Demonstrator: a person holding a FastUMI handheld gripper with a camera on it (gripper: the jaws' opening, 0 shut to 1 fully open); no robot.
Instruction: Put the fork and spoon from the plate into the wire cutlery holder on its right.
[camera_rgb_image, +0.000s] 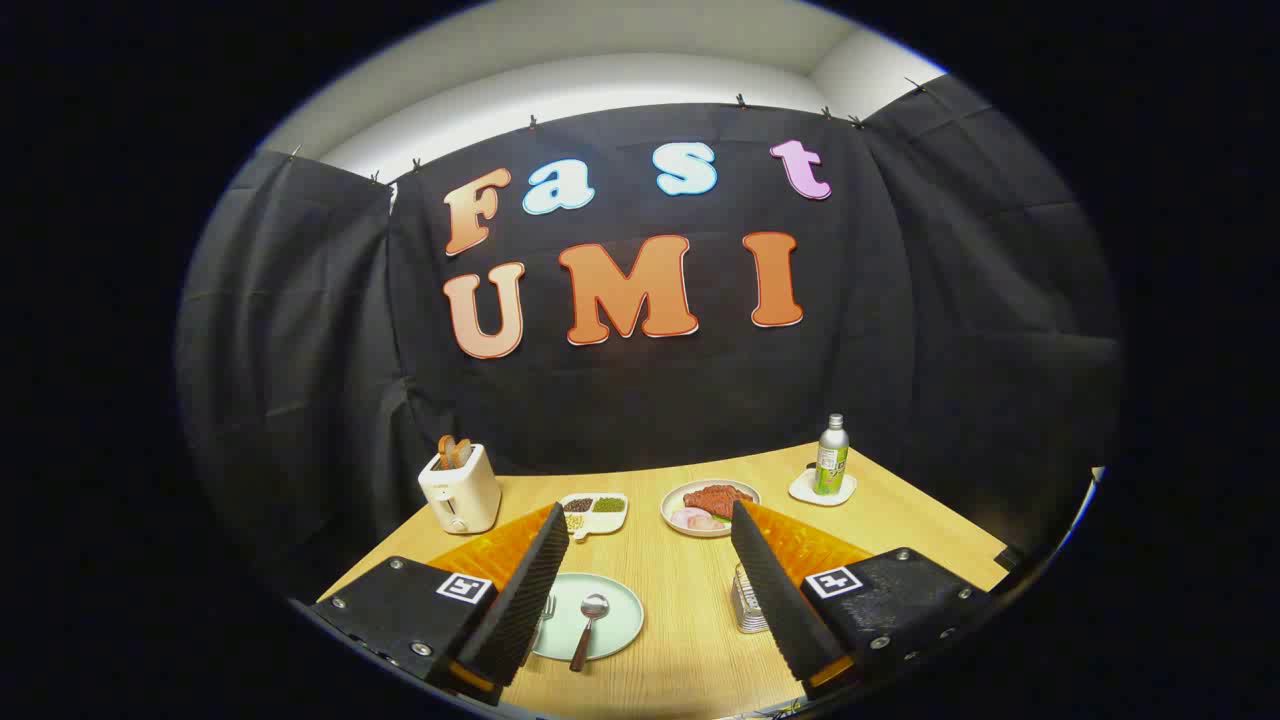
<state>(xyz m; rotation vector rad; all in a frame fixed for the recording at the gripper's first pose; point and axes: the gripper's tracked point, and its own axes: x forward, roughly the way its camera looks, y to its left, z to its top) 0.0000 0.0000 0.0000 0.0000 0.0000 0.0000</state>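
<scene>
The spoon (589, 628) is lying on the pale green plate (615, 612) with its long axis running almost straight toward and away from the camera: the shiny metal bowl is pointing away, toward the booth wall, and the dark brown handle is pointing back toward the tool (650, 590), leaning slightly to the left. The fork (546, 610) is lying beside it on the same plate, to the spoon's left, with its metal tines pointing away as well; the left finger is covering nearly all of it, so its handle and exact angle are hard to make out.

The plate is sitting on the light wooden surface (690, 620), between the two fingers and nearer the left one, which is hiding its left part. The wire cutlery holder (745, 602) is standing to the right of the plate, a silvery wire cage, and the right finger is cutting off most of it.

The tool is hanging released above the surface, its fingers spread wide apart and gripping nothing.

Beyond the fingers a white toaster (460, 490), a divided dish of beans (594, 512), a plate of food (709, 505) and a bottle on a small white dish (830, 458) are standing further back.
</scene>
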